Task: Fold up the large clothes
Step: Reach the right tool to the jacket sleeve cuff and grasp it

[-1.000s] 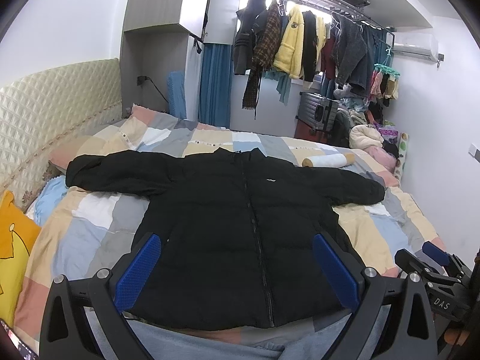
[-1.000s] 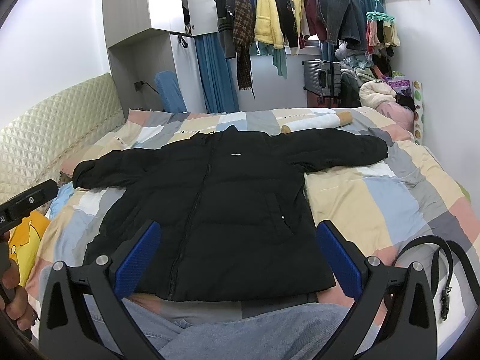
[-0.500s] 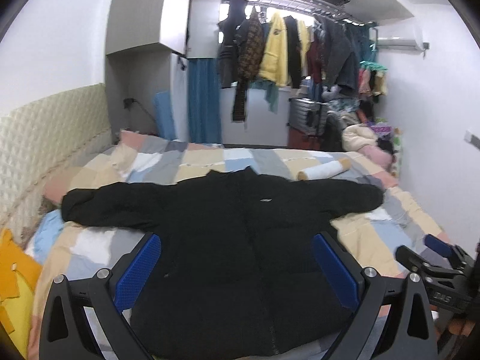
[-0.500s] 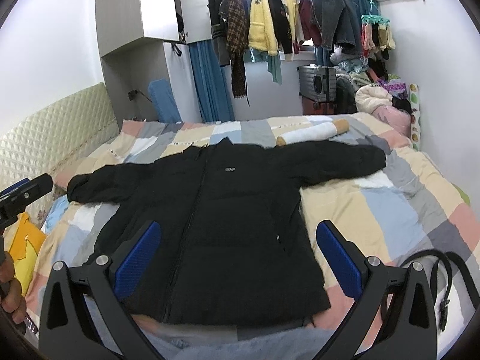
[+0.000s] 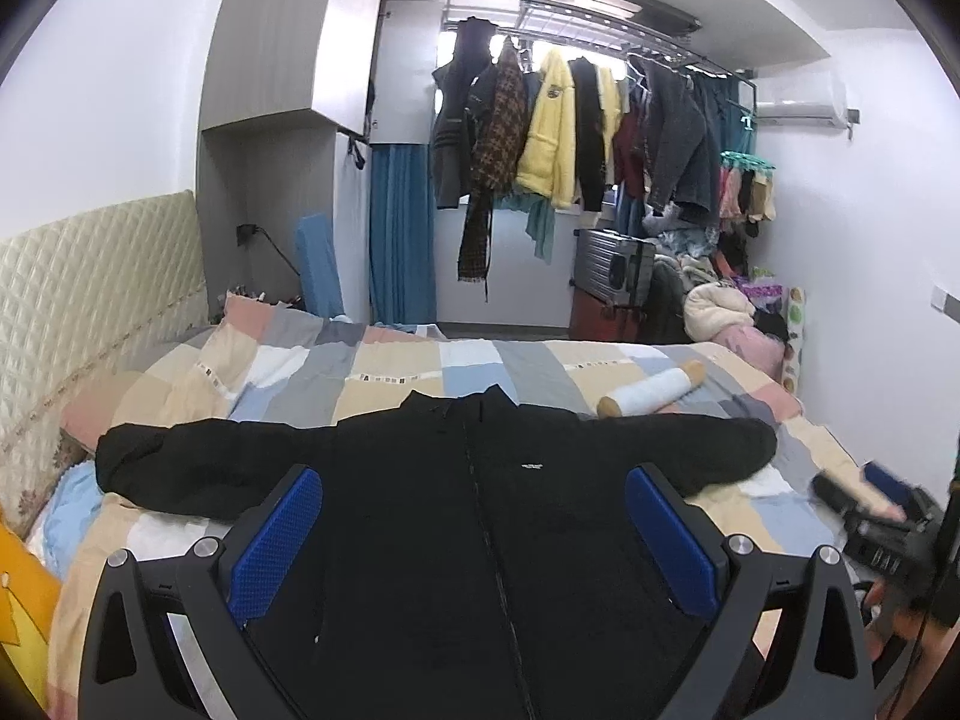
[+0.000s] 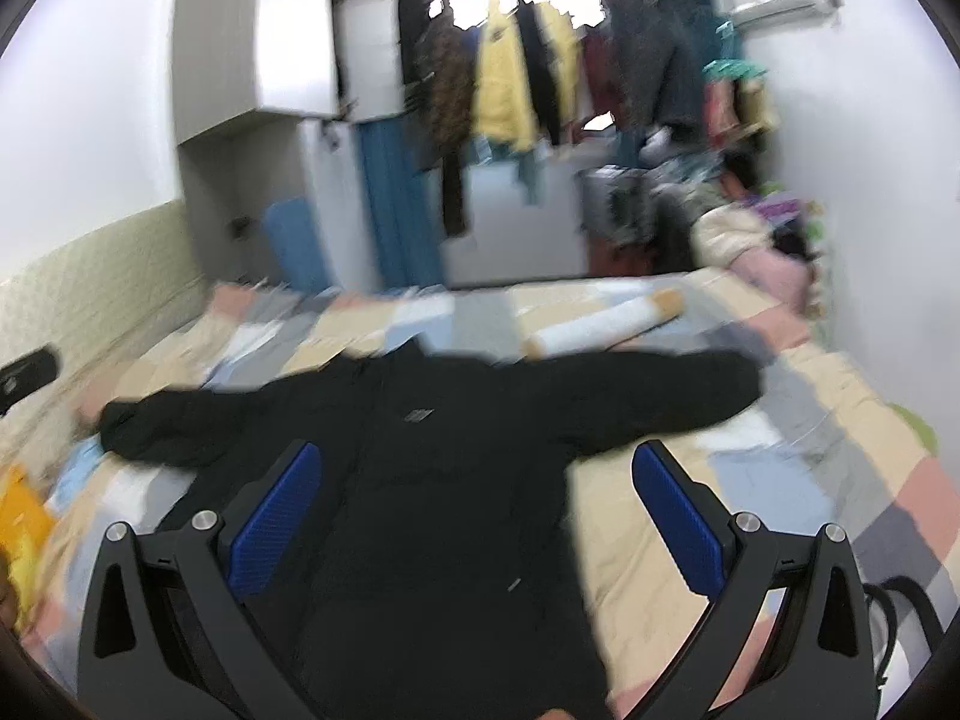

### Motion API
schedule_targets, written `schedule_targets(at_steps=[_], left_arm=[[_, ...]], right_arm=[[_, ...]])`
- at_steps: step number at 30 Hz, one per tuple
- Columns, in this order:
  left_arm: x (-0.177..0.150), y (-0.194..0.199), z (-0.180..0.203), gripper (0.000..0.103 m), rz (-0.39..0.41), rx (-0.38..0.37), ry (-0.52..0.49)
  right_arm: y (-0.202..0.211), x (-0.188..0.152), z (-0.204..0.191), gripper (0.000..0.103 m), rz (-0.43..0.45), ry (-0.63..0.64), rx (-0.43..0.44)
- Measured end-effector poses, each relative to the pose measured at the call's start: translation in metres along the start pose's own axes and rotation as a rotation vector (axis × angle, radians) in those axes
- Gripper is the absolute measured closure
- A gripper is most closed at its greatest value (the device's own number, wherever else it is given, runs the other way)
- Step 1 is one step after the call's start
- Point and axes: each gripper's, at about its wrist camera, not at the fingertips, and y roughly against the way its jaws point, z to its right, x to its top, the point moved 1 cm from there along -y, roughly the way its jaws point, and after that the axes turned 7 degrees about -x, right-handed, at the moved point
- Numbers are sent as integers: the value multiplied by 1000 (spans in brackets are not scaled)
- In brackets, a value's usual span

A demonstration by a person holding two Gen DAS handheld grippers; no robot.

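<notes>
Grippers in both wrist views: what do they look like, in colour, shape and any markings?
Both match. The left gripper and right gripper each have two black angular fingers with triangular cut-outs and round silver bolt heads. Each finger carries a long blue textured pad on its inner face. In the left wrist view the right gripper's body also shows at the right edge, blurred, with white lettering I cannot read.

A white roll lies on the patchwork quilt; clothes hang on a rack behind.
</notes>
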Motion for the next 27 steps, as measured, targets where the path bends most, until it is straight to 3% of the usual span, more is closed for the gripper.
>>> schedule_targets(at_steps=[2,6,9,13,19,27], left_arm=[[-6,-15,-6,1,-8,1,9],[-23,-45,-16,1,-19,-9,41],[-32,-63,-23,1,-23,-8,49],[-51,-91,-37,1,-36,-11,62],[-82,-142,-55,1,-113,27,43],[-110,-200,-83,1,-196,48,140]], right_arm=[[-9,6,4,0,46,5,-39],[-38,19,15,0,104,16,-6],[-69,27,30,0,101,-10,6],[-124,29,56,0,99,1,-120],[-230,18,141,1,-9,-192,-151],[-337,-29,244,13,-146,-420,-219]])
